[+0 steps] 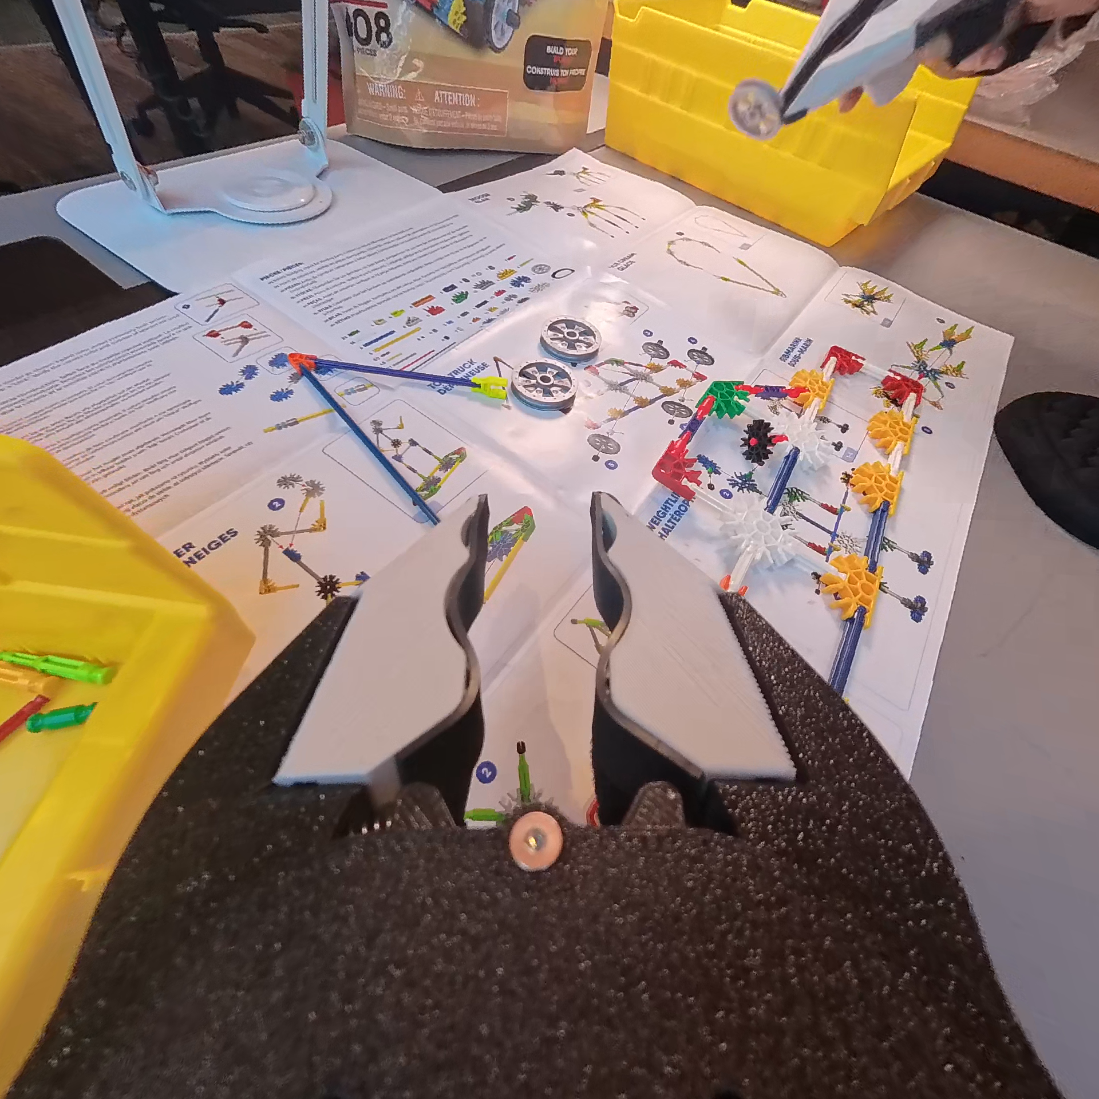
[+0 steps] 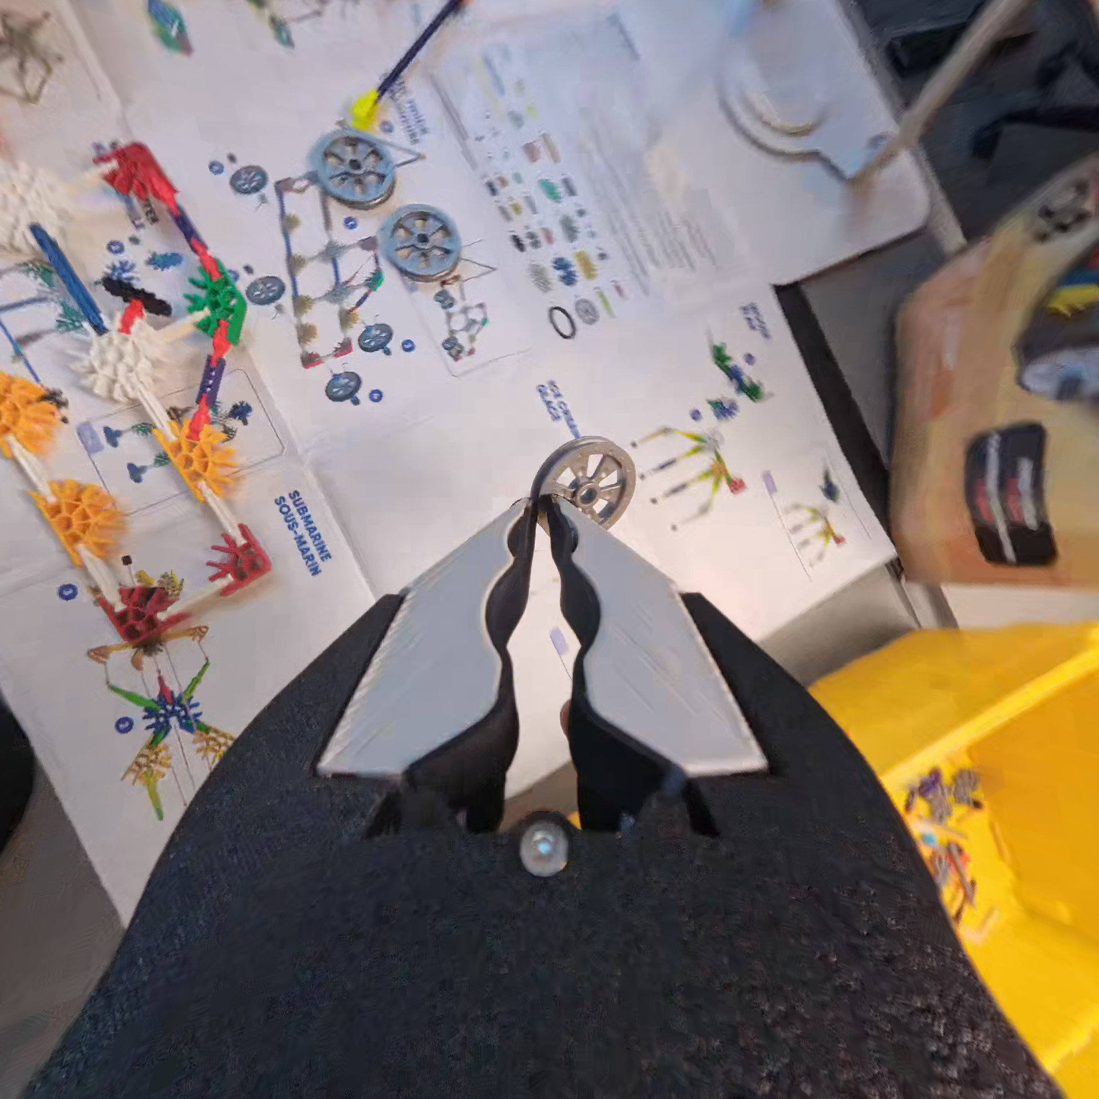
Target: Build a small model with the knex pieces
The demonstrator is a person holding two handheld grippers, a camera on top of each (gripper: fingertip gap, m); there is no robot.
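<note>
My right gripper (image 2: 540, 505) is shut on the rim of a grey spoked wheel (image 2: 592, 486) and holds it in the air above the instruction sheet (image 2: 446, 428). In the left wrist view that gripper (image 1: 791, 104) and its wheel (image 1: 754, 109) show at the top right, over a yellow bin. My left gripper (image 1: 540, 505) is open and empty, low over the sheet (image 1: 535, 279). Two more grey wheels (image 1: 570, 338) (image 1: 544, 385) lie on the sheet ahead of it, beside two blue rods (image 1: 392, 371) joined by an orange connector, one tipped with a yellow-green clip (image 1: 490, 388). A partly built rod-and-connector frame (image 1: 832, 458) lies at the right.
A yellow bin (image 1: 767, 154) stands at the back right and another yellow bin (image 1: 89, 654) with loose green and red rods at the near left. A brown kit bag (image 1: 470, 71) and a white lamp stand base (image 1: 196, 190) stand at the back. A black pad (image 1: 1058, 464) lies at the right. Tip to tip, the grippers are about 30 cm apart.
</note>
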